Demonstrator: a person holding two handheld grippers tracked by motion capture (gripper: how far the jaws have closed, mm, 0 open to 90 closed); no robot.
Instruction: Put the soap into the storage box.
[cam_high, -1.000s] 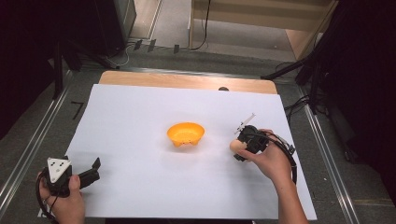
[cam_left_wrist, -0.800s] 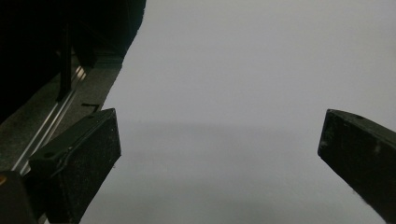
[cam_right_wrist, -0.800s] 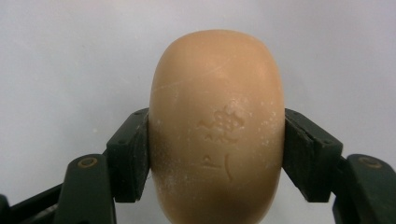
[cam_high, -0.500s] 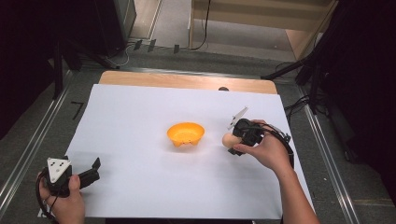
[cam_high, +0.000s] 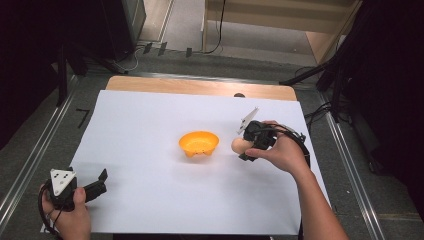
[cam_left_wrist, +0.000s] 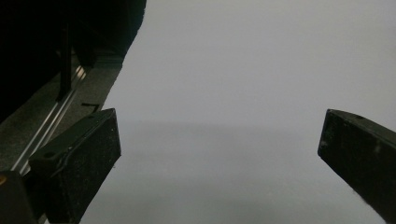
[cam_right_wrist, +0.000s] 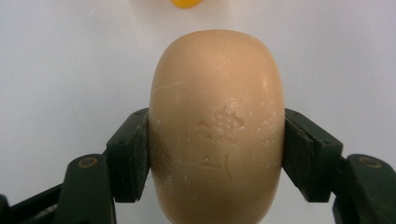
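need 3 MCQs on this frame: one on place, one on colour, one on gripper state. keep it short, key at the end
1. Where is the orange bowl?
A. Near the middle of the white sheet
B. At the sheet's near left corner
C. Off the sheet, on the wooden strip

2. What colour is the soap bar in the right gripper?
A. Green
B. Pale tan
C. Blue

3. How does the left gripper stand?
A. Shut on the bowl
B. Shut on the soap bar
C. Open, nothing between its jaws

Key:
1 A: the high view shows the bowl mid-sheet, left of the right gripper.
2 B: the right gripper view shows a tan oval bar with both pads pressed on its sides.
3 C: the left gripper view shows the jaws wide apart with bare sheet between them.
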